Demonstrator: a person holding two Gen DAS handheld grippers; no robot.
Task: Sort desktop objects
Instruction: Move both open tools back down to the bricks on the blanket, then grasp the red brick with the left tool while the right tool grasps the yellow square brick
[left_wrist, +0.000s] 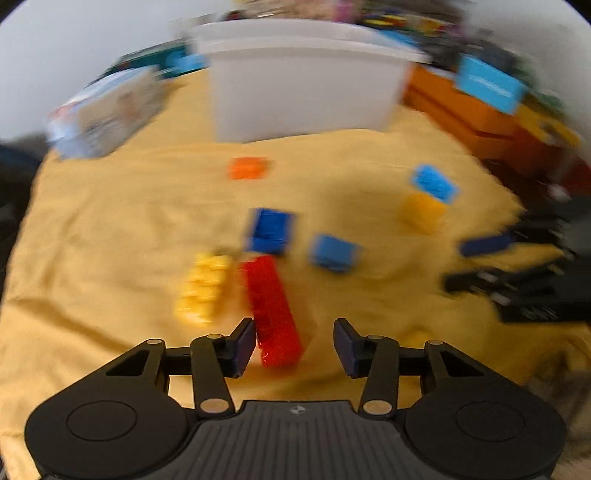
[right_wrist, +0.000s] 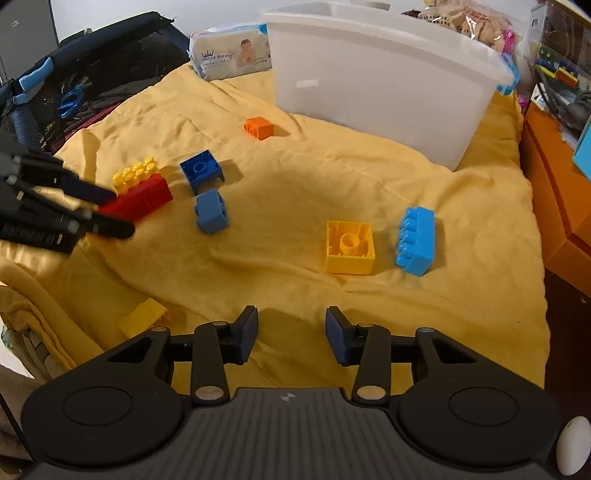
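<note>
Toy bricks lie on a yellow cloth (right_wrist: 295, 184) before a white plastic bin (right_wrist: 384, 81). My left gripper (left_wrist: 294, 343) is open, its jaws around the near end of a long red brick (left_wrist: 273, 310); from the right wrist view it (right_wrist: 110, 210) sits at that red brick (right_wrist: 140, 199). Beside it lie a yellow studded brick (left_wrist: 203, 288), a dark blue brick (left_wrist: 271, 230) and a mid-blue brick (left_wrist: 332, 251). My right gripper (right_wrist: 291, 332) is open and empty, short of a yellow hollow brick (right_wrist: 349, 247) and a light blue brick (right_wrist: 415, 240). An orange brick (right_wrist: 260, 127) lies near the bin.
A wet-wipes pack (right_wrist: 232, 51) lies left of the bin. An orange box (right_wrist: 554, 192) stands along the right edge. A dark bag (right_wrist: 74, 88) is at the far left. Another yellow brick (right_wrist: 144, 317) lies near my right gripper's left side.
</note>
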